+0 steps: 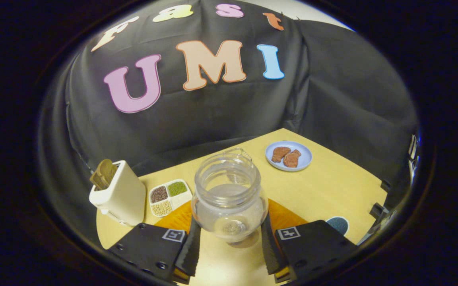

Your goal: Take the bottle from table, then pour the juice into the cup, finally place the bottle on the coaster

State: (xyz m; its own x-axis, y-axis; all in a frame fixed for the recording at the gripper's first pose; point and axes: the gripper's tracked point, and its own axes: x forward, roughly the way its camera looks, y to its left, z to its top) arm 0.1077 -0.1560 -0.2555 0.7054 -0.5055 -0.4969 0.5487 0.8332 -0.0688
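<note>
A pale wooden worktop carries the bystanders. Taking the cream toaster as landmark: it stands at the near-left part of the worktop with a slice of brown toast sticking up from its slot. Just to its right lies a white divided tray with dark brown, green and pale beige grains in separate compartments. Well apart from the toaster, far to its right toward the back, sits a light blue plate holding two reddish-brown pieces of food.

Draped black cloth wall behind light wooden tabletop; pale wall strip above the cloth.
</note>
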